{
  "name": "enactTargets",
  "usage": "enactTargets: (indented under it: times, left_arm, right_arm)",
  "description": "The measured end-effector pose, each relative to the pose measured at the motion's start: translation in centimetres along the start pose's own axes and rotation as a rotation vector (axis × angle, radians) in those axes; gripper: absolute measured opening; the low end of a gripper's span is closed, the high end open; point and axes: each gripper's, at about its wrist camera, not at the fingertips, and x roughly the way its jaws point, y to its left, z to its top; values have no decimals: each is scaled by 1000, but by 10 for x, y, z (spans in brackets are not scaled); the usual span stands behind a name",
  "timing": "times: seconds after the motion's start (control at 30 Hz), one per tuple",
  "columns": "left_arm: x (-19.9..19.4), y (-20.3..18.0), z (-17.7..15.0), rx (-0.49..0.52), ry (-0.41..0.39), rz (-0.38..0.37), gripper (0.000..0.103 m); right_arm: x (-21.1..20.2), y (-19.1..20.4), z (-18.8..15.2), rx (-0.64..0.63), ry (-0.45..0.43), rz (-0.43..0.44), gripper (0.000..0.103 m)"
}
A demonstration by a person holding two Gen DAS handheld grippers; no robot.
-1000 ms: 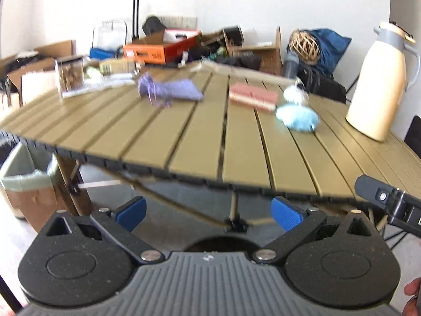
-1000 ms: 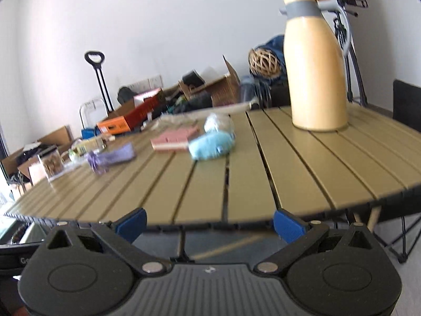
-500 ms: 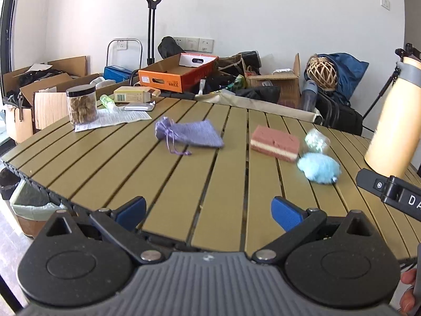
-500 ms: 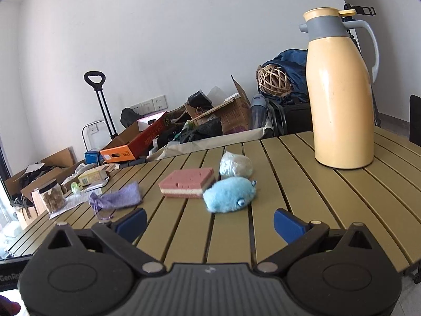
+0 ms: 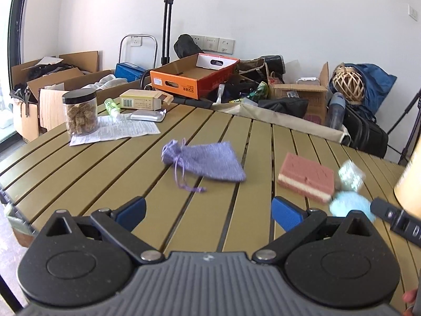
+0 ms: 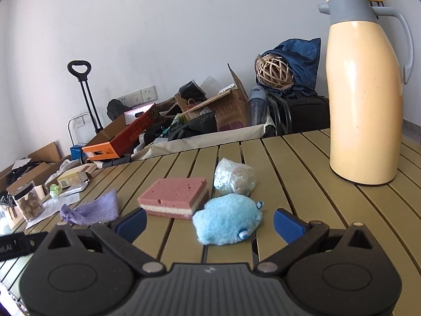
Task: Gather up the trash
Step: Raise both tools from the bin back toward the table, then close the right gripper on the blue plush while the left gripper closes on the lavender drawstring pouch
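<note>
Up front, both grippers hover over the olive slatted worktop (image 6: 302, 158), jaws apart and empty. Ahead of the right gripper (image 6: 209, 221) lies a fluffy light-blue plush toy (image 6: 227, 222), touching a pink-and-cream sponge block (image 6: 175, 197) and a crumpled clear plastic wrapper (image 6: 234, 179). Beyond the left gripper (image 5: 208, 210) lies a purple drawstring fabric pouch (image 5: 205, 162).

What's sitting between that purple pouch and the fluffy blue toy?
A pink sponge lies between the purple pouch and the fluffy blue toy, clearest in the right wrist view.
</note>
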Motion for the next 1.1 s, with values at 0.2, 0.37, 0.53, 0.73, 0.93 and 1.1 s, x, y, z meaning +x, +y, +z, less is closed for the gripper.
enactTargets:
  times: [0.2,0.37,0.53,0.73,0.93,1.1]
  left_arm:
    - [32,-4,26,-24,-9,7,103]
    - [62,0,34,-20,17,14,103]
    - [84,13,36,-56,59,30,103]
    - [97,19,35,-67,84,55,103]
    - [112,18,36,-51,94,80,103]
    - [122,24,40,-70,100,97,103]
  right_arm:
    - [37,2,5,-18,69,-30,103]
    - [69,7,5,-58,111,-134,103]
    - [94,10,4,-91,170,-185,103]
    - [110,13,0,-80,235,-201,103]
    - [111,15,1,-100,229,-228,98]
    - [109,18,0,-114,228,-214,85]
